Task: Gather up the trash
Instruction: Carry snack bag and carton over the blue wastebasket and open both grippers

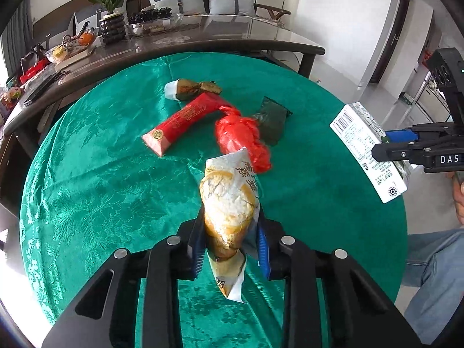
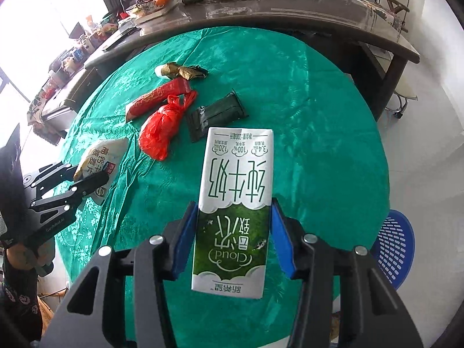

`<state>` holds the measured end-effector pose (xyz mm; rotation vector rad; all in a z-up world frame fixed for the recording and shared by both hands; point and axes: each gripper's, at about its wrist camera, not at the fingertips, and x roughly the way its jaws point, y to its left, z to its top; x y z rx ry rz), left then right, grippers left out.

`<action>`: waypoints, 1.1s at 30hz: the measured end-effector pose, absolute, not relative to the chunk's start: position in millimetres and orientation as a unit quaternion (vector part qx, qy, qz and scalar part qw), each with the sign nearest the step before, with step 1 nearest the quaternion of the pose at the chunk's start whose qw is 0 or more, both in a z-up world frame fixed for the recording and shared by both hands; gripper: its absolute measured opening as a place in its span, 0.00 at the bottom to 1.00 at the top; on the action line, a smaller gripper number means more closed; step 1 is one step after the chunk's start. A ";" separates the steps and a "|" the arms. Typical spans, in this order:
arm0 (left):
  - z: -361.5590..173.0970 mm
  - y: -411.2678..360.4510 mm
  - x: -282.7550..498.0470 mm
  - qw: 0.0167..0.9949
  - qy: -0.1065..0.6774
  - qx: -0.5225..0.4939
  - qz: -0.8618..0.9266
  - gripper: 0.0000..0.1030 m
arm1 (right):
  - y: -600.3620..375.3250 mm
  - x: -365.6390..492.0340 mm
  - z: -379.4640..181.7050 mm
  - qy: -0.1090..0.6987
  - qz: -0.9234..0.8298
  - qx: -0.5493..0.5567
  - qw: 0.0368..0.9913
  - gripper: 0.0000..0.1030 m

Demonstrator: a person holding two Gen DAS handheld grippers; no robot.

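- here, nearest us, our left gripper [image 1: 230, 240] is clamped on a bread packet [image 1: 229, 203]; its blue pads press both sides of the crinkled wrapper, and the packet is held up off the green tablecloth [image 1: 87, 174].
- our right gripper [image 2: 233, 232] is clamped on a milk carton [image 2: 235, 203], blue pads flat against its two narrow sides, the carton also lifted clear of the cloth.
- from the left camera we see that carton and the right gripper out beyond the table's right edge.
- a little further on the cloth lies a knotted red plastic bag [image 1: 243, 136], with a dark green packet [image 1: 271, 120] just beside it on the right.
- left of the bag lies a long red wrapper [image 1: 185, 121], its far end touching the bag's knot.
- beyond that sits a gold and white wrapper [image 1: 188, 88], close to the red wrapper's far end.
- a blue basket [image 2: 394, 246] stands on the floor to the right of the table.
- furthest off, a dark side table [image 1: 232, 37] carries a potted plant [image 1: 111, 14] and bowls.
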<state>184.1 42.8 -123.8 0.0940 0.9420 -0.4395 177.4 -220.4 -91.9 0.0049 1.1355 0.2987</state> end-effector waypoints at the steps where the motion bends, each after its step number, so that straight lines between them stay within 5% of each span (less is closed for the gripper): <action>1: -119.9 34.6 181.6 0.867 0.447 0.045 -0.218 0.28 | -229.1 174.5 -89.0 0.532 0.139 0.005 0.835 0.47; 18: -89.7 -211.4 150.6 0.813 0.428 0.079 -0.386 0.28 | -473.7 131.7 -124.3 0.516 -0.036 0.086 0.852 0.47; 33: -180.3 -435.7 161.5 0.759 0.475 0.100 -0.435 0.30 | -600.2 119.1 -207.1 0.521 -0.084 0.154 0.836 0.47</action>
